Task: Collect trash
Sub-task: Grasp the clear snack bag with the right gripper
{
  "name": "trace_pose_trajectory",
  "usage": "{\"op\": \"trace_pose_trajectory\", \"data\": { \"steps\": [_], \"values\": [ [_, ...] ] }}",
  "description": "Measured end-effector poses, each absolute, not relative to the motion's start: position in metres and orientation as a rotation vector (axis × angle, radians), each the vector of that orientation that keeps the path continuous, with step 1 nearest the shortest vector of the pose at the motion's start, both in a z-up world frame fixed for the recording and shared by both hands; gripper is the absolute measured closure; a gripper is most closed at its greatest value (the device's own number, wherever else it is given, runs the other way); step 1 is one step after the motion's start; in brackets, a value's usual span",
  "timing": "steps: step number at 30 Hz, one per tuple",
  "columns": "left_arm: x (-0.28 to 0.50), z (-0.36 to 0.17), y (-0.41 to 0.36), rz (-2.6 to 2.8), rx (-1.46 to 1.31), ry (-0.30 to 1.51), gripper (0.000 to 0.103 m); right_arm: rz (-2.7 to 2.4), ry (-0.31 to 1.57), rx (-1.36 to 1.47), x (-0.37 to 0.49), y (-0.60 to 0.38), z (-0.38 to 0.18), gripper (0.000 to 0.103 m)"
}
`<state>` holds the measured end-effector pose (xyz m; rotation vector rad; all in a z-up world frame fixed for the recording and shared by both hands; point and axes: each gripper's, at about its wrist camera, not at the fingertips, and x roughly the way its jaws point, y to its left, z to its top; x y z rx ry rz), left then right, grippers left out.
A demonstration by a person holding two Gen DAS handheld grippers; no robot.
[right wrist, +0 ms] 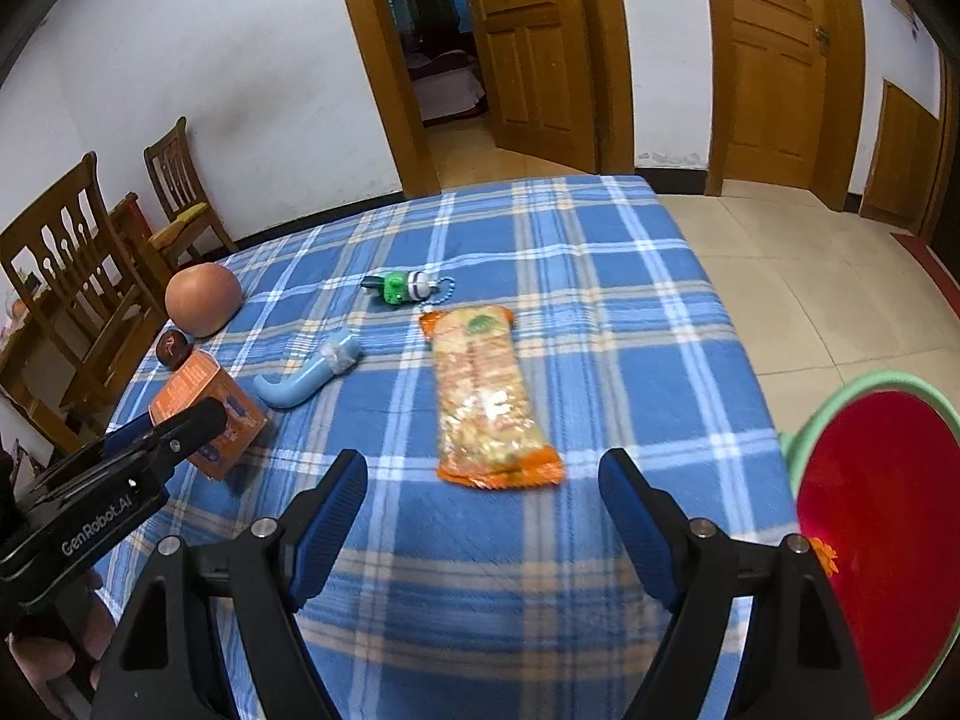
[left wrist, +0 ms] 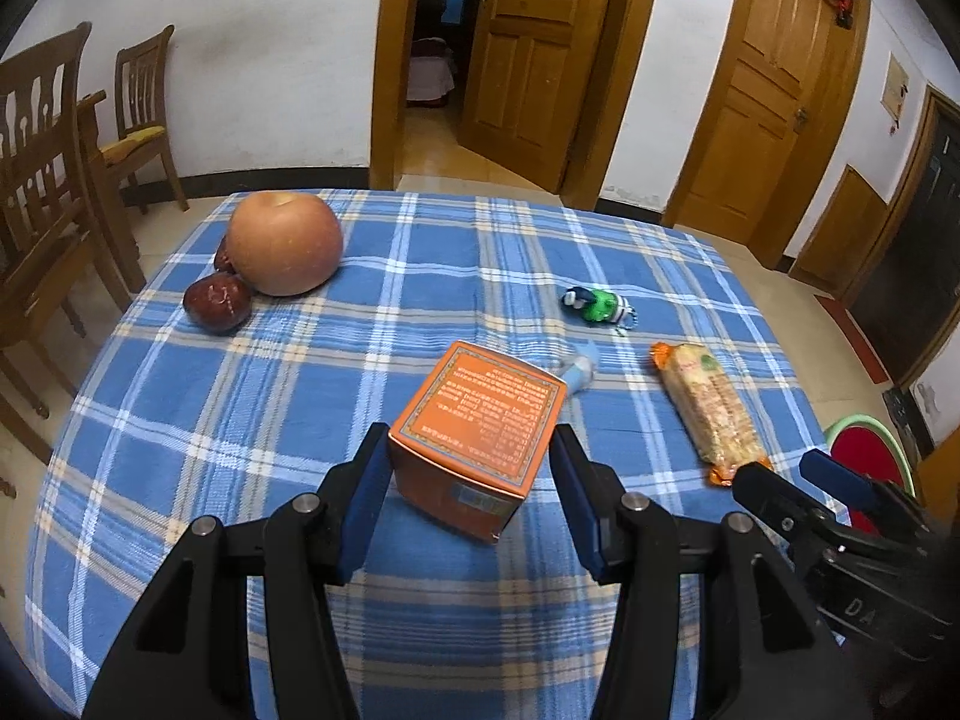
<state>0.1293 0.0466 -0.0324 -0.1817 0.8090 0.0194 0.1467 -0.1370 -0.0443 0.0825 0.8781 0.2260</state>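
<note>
The open left gripper [left wrist: 465,468] straddles the orange box [left wrist: 477,435] at frame centre, while the open right gripper [right wrist: 483,483] sits just below the snack packet [right wrist: 486,399].

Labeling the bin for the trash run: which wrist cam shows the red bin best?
Right wrist. The red bin with its green rim fills the lower right beside the table, its open inside facing the camera. The left wrist view catches only a sliver of it behind the right gripper.
</note>
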Motion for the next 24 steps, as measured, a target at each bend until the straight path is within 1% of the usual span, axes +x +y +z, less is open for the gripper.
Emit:
{"op": "trace_pose_trajectory", "data": {
  "steps": [7,13,15,17,24],
  "values": [
    [0.131,-0.038,0.05,0.025,-0.194,0.817,0.049,0.219,0.887,0.066,0.157,-0.128,-0.052,0.022],
    [0.132,-0.04,0.049,0.018,-0.197,0.821,0.049,0.222,0.906,0.061,0.164,-0.124,-0.061,0.039],
    [0.132,-0.04,0.048,0.017,-0.196,0.823,0.049,0.228,0.916,0.061,0.166,-0.123,-0.064,0.048],
    [0.133,-0.041,0.048,0.015,-0.196,0.824,0.049,0.223,0.907,0.044,0.166,-0.122,-0.065,0.054],
    [0.132,-0.04,0.047,0.01,-0.196,0.821,0.049,0.235,0.899,0.054,0.164,-0.124,-0.065,0.06]
  ]
}}
